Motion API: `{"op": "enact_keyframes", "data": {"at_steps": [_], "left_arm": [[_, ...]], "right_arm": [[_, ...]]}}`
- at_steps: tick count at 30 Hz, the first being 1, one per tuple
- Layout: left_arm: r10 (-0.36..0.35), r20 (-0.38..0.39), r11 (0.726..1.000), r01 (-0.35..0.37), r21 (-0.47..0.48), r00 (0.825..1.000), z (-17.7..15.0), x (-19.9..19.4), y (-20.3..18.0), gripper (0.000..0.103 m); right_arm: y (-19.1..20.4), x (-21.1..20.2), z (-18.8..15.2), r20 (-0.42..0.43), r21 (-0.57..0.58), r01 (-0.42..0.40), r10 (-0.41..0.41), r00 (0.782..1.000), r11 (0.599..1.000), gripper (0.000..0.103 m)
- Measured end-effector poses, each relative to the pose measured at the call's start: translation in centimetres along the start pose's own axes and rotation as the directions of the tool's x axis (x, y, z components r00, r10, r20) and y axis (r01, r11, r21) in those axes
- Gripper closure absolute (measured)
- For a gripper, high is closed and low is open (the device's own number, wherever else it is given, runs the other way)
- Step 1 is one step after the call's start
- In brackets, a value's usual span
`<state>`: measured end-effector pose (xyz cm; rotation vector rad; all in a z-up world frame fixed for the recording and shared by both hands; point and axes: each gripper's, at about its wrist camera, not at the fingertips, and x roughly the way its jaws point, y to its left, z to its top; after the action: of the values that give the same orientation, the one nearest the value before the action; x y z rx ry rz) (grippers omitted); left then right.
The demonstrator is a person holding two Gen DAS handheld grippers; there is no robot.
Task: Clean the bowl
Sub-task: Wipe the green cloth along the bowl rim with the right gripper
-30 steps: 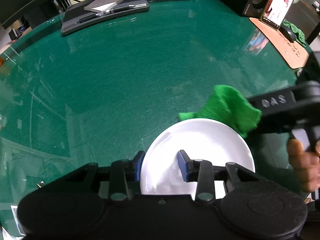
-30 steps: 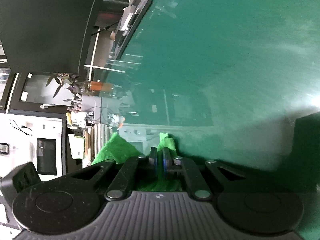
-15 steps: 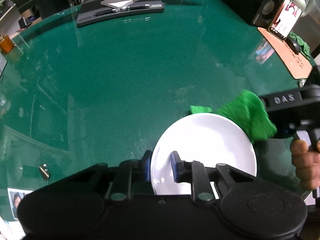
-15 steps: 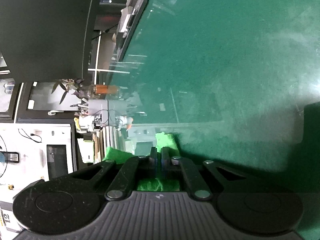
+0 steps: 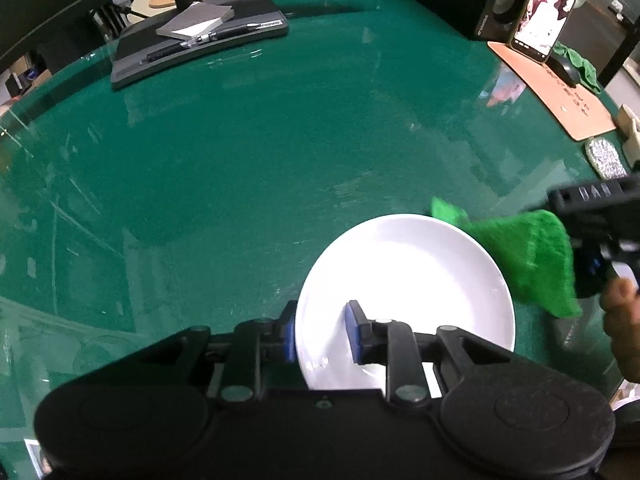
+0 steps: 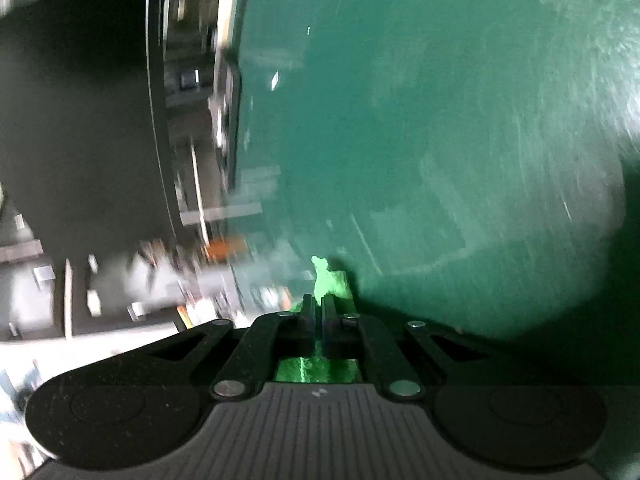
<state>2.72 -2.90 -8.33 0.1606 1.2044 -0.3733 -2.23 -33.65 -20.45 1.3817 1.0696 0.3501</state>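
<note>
Green table [image 5: 280, 168]: phone [image 5: 542, 20], tray [image 5: 192, 46] seemingly distant.

A glossy green round table [image 5: 280, 152] reflects light; a speaker [image 5: 496, 4] stands behind.

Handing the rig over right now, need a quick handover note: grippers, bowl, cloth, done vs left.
Left gripper: its fingers straddle the near rim of the shallow white bowl; they have just been opening slightly.
Right gripper: shut on the fuzzy green cloth.
Bowl sits on the green glass table; cloth hangs at its right edge, not inside.
Done: both things gripped or bracketed.
Left: wipe the bowl's inside.
</note>
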Motion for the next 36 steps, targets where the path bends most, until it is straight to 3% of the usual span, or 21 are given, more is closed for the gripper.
{"op": "enact_keyframes", "data": {"at_steps": [9, 13, 20, 29, 36], "left_arm": [[-0.018, 0.005, 1.0, 0.018, -0.009, 1.0, 0.2, 0.2, 0.3, 0.076], [-0.016, 0.005, 1.0, 0.016, -0.009, 1.0, 0.4, 0.2, 0.3, 0.076], [-0.023, 0.009, 1.0, 0.023, 0.0, 1.0, -0.2, -0.3, -0.3, 0.073], [-0.032, 0.018, 0.999, 0.032, 0.02, 0.999, -0.5, -0.3, -0.9, 0.068], [-0.022, 0.014, 1.0, 0.022, 0.015, 1.0, -0.5, -0.3, -1.0, 0.068]], "right_arm": [[1.0, 1.1, -0.3, -0.12, -0.1, 0.062, -0.074, 0.99, 0.993, 0.1], [1.7, 1.8, -0.2, -0.123, -0.146, 0.094, -0.113, 0.986, 0.985, 0.1], [3.2, 4.6, 0.1, -0.12, -0.151, 0.069, -0.087, 0.989, 0.986, 0.1], [1.0, 0.7, -0.7, -0.139, -0.099, 0.101, -0.114, 0.984, 0.99, 0.099], [2.4, 3.9, 0.0, -0.125, -0.121, 0.075, -0.091, 0.988, 0.99, 0.099]]}}
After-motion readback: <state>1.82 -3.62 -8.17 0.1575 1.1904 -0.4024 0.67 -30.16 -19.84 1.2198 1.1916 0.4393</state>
